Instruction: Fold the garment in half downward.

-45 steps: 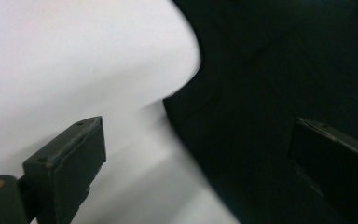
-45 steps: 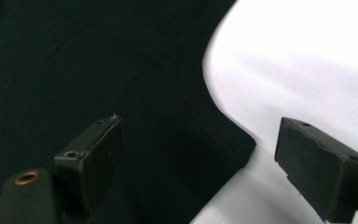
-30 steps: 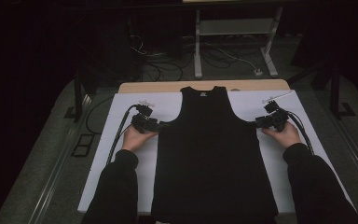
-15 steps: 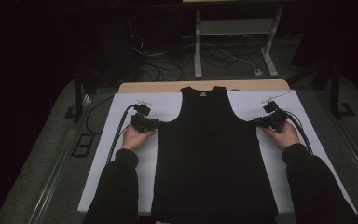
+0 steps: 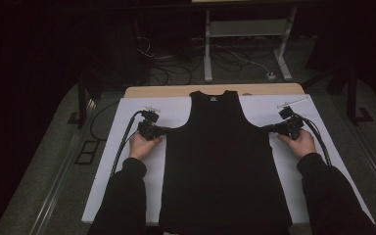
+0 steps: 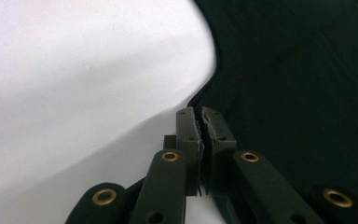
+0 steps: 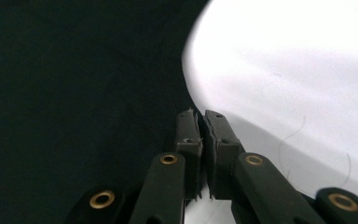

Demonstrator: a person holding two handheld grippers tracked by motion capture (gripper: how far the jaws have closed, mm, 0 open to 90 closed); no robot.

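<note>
A black tank top (image 5: 220, 156) lies flat on a white sheet (image 5: 112, 176), neck toward the far edge. My left gripper (image 5: 168, 129) sits at the top's left underarm corner, held by a hand in a black sleeve. In the left gripper view its jaws (image 6: 198, 112) are pressed together right at the tank top's (image 6: 298, 70) edge. My right gripper (image 5: 268, 128) sits at the right underarm corner. In the right gripper view its jaws (image 7: 200, 114) are likewise closed where the tank top (image 7: 74, 70) meets the sheet (image 7: 298, 60).
The sheet covers a wooden table (image 5: 152, 91) whose far edge shows. A cable (image 5: 125, 142) trails from the left gripper and another cable (image 5: 321, 142) from the right. A white stand (image 5: 208, 54) and floor cables lie beyond the table in a dark room.
Both hands and grippers have shifted slightly toward the near side of the table. The tank top lies much as before.
</note>
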